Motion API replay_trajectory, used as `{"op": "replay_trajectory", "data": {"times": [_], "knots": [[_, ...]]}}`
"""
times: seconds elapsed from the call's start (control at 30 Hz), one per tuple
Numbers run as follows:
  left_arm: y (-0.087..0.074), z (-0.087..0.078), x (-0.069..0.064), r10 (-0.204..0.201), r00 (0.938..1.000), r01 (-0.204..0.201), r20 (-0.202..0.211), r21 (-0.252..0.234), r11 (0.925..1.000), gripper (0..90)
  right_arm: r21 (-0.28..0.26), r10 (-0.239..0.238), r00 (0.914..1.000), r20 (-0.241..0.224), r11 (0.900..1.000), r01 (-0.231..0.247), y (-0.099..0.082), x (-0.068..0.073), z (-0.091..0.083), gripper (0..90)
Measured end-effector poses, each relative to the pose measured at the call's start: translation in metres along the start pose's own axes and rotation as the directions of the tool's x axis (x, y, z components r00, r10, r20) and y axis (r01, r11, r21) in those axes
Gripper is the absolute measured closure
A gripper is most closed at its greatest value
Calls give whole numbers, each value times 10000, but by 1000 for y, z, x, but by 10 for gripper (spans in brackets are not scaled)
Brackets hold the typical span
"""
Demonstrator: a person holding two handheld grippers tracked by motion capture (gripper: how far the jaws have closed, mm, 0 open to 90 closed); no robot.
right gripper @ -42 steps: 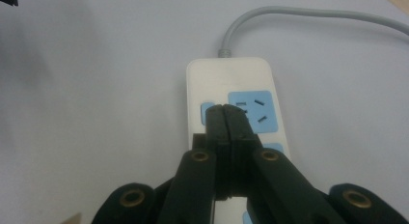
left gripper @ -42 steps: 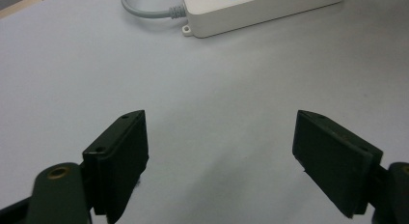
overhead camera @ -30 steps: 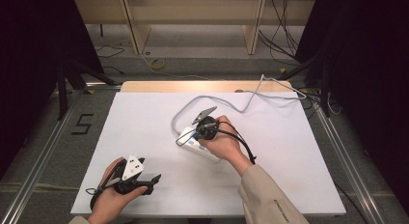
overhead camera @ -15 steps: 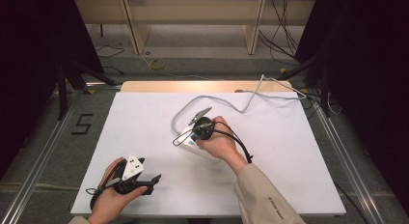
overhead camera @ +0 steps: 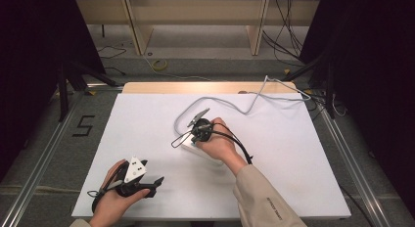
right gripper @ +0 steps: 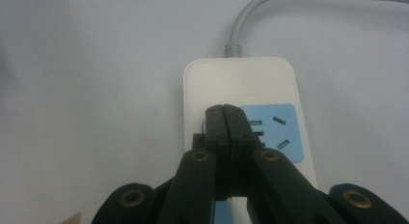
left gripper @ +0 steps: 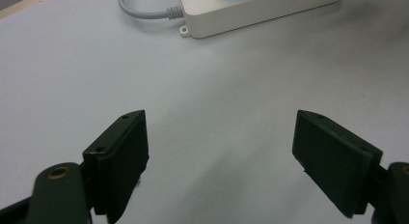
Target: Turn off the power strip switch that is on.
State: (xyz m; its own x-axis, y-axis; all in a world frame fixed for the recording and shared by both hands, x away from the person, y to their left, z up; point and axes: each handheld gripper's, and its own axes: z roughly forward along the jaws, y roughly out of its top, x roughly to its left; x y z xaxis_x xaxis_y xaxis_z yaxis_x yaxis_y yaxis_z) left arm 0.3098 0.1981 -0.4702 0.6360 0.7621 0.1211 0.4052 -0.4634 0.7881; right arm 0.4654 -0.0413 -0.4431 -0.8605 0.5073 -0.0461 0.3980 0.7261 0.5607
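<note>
Your right claw (right gripper: 225, 119) is pressed together, empty, tips directly over the white power strip (right gripper: 241, 84) on the tabletop (overhead camera: 147, 119). Your left claw (left gripper: 219, 151) stands apart, strip well ahead.

a black numeral "5" (overhead camera: 83, 125) is marked on the grey floor (overhead camera: 58, 158), just left of the bench (overhead camera: 147, 119) and near its far left corner. small dark lettering runs along the beige sleeve (overhead camera: 266, 200) at the near edge of the bench, too small to read. no other text can be read.
</note>
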Motion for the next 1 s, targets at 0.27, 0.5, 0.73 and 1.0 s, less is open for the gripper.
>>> {"op": "replay_trajectory", "data": {"times": [0.27, 0.5, 0.73, 1.0], "knots": [[0, 0, 0, 34, 10000, -34, 40, 27, 10000, 200, 179, -105, 9999, -28, 9998, 106, 3, 2, 6, 900], [0, 0, 0, 46, 10000, -46, 27, 24, 10000, 200, 439, -233, 9997, 122, 9988, 227, 7, 5, 7, 900], [0, 0, -1, 58, 10000, -58, 15, 27, 10000, 200, 514, -164, 9998, 92, 9986, 159, 7, 5, 7, 900], [0, 0, -1, 59, 10000, -59, 5, 33, 10000, 200, 509, -134, 9999, 101, 9986, 129, 7, 5, 7, 900]]}}
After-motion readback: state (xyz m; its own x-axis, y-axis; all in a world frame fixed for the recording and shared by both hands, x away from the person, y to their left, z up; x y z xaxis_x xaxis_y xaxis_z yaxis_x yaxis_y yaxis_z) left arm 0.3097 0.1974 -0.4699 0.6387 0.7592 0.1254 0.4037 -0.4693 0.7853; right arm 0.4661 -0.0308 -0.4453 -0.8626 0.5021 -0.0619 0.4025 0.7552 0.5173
